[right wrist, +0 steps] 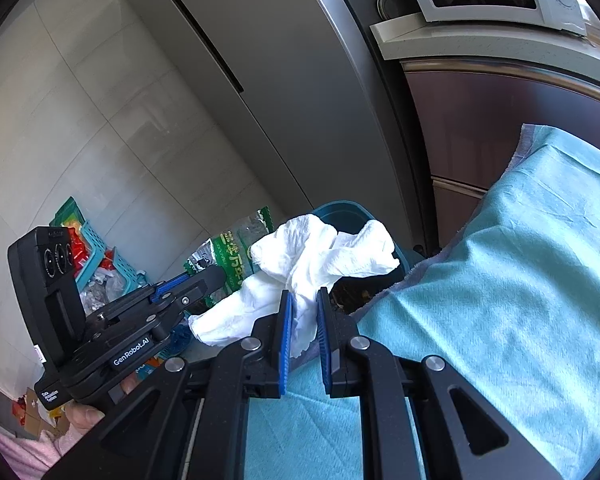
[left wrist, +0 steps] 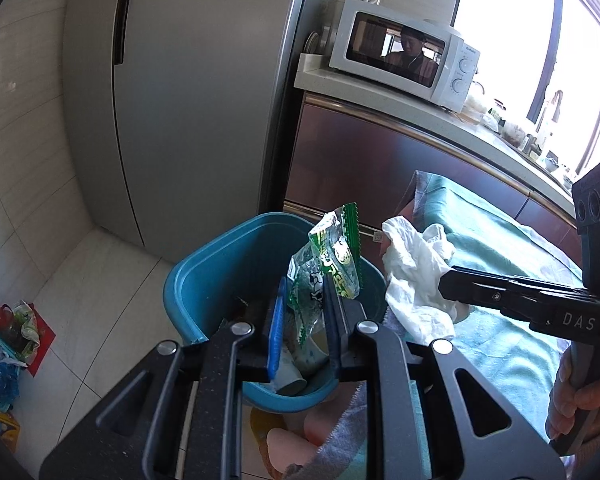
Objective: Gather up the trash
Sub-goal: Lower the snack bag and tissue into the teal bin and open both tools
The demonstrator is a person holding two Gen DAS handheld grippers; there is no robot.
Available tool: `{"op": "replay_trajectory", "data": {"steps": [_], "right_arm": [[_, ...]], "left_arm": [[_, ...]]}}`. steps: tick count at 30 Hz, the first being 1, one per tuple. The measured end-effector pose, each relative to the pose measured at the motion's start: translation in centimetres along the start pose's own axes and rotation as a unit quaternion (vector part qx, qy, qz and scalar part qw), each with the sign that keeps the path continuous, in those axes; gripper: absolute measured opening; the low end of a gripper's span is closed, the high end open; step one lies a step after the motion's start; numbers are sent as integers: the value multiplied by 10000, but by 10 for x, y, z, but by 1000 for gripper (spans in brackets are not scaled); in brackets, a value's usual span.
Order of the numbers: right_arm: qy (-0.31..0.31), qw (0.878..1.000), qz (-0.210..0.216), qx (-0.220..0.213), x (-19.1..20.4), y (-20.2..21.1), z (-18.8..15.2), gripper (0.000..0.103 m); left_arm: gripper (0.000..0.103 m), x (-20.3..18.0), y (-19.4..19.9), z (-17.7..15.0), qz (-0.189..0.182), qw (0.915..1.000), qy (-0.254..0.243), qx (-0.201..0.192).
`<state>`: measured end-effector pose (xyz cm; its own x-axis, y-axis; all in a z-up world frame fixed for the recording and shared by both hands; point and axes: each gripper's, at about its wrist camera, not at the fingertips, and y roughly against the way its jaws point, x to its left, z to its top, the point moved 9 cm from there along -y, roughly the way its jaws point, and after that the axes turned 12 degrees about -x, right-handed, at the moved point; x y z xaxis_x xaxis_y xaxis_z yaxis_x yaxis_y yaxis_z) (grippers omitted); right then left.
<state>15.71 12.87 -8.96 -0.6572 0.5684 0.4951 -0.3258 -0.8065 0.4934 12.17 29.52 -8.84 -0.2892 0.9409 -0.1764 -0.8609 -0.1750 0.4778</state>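
1. Overhead, the left gripper (left wrist: 303, 316) had its fingers closed on a green-and-clear snack wrapper (left wrist: 328, 264), held directly above the open blue trash bin (left wrist: 220, 276).
2. Inside the bin, a paper cup (left wrist: 296, 380) and other scraps lay at the bottom.
3. The right gripper (right wrist: 304, 332) pinched a crumpled white paper towel (right wrist: 312, 256) between its narrow blue pads (right wrist: 285, 340), at the edge of the teal tablecloth (right wrist: 500, 300), just beside the bin's rim.
4. A grey fridge (left wrist: 188, 100) and a white microwave (left wrist: 404, 56) stood behind.
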Motion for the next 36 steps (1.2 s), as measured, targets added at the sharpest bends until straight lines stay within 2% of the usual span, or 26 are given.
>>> {"op": "replay_trajectory", "data": {"steps": [19,24,36], "right_arm": [[328,9978,-283,494,-1,-43,-10,12],[590,9955,-452,591,-1,-53,-11,12],[648,9925,-600,842,-5,-75,-15,14]], "left_arm": [[19,13,-37,-16,275,9992,15,279],[19,17,-45,-21,338,9988,37,343],[20,27,-63,-35,411,9976,188,529]]}}
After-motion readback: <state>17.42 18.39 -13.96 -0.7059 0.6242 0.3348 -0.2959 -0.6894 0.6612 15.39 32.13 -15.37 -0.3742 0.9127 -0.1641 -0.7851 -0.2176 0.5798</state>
